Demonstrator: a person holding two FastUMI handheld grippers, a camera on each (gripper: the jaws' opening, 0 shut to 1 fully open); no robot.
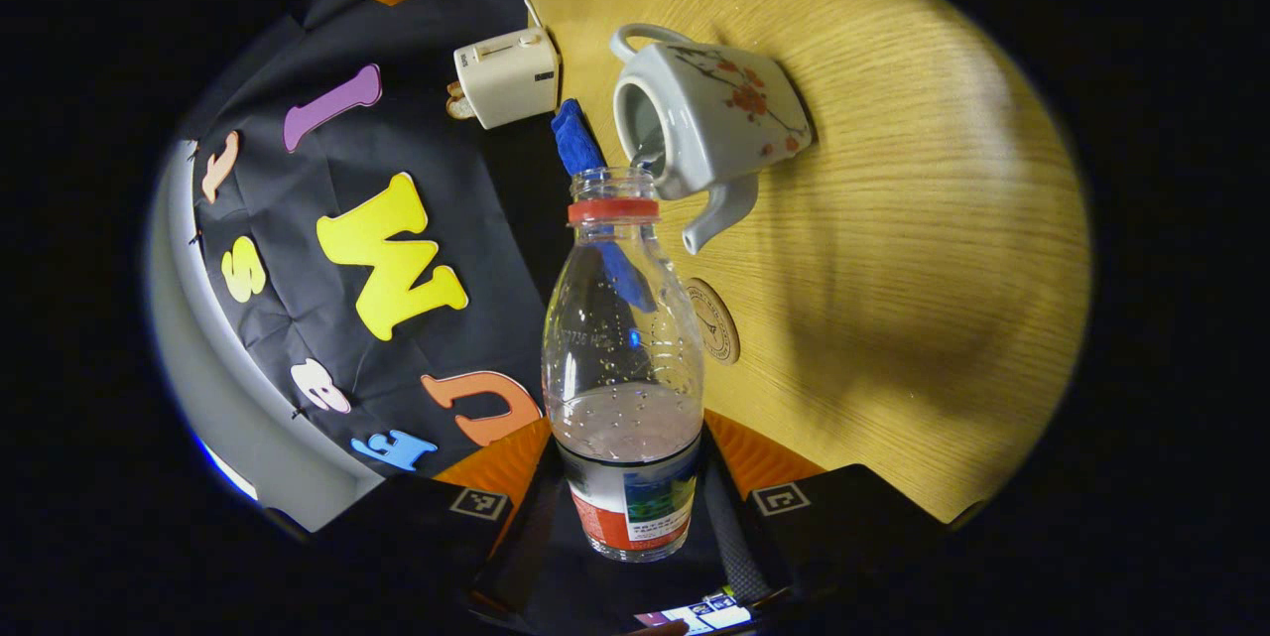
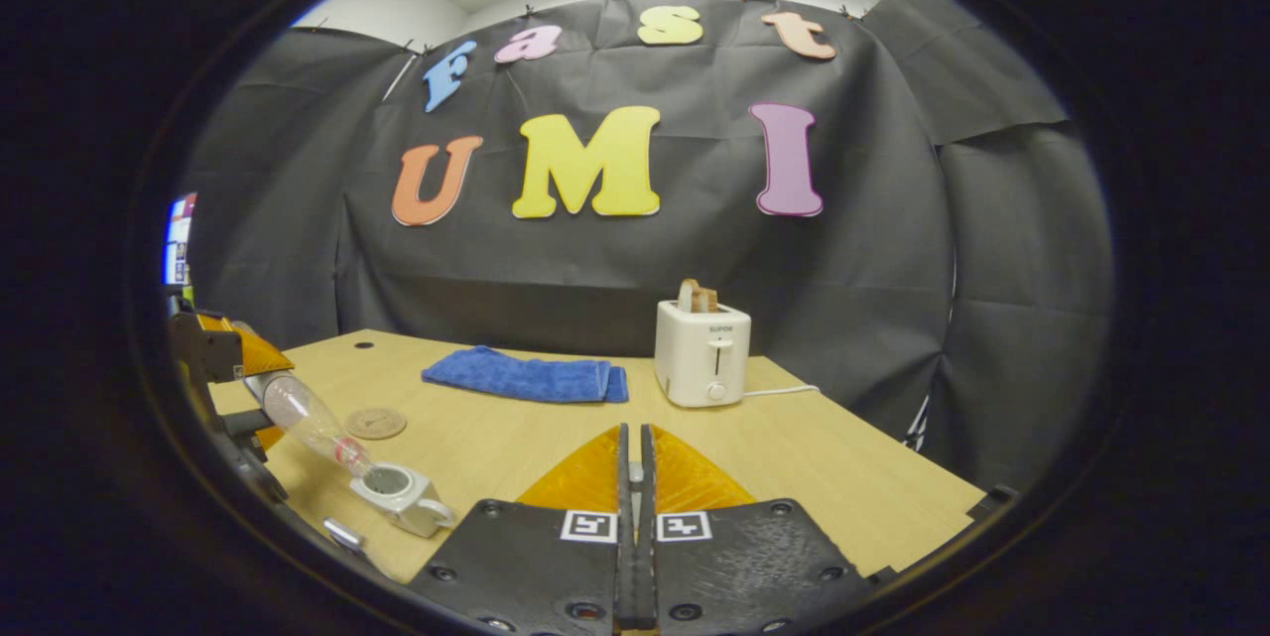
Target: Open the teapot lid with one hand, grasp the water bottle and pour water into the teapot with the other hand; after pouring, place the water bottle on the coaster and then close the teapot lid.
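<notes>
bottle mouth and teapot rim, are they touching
Cannot tell. In the left gripper view the water bottle mouth overlaps the teapot opening; in the right gripper view they meet too small to show any gap.

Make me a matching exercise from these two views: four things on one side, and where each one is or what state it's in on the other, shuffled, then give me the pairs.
Things:
1. water bottle
2. teapot
3. coaster
4. blue towel

States or places:
A. lies bare on the table, nothing standing on it
B. held in the left gripper, tipped neck-first toward the teapot
C. lies flat to the left of the toaster in the right gripper view
D. lid off, opening uncovered

Pairs: 1-B, 2-D, 3-A, 4-C
</notes>
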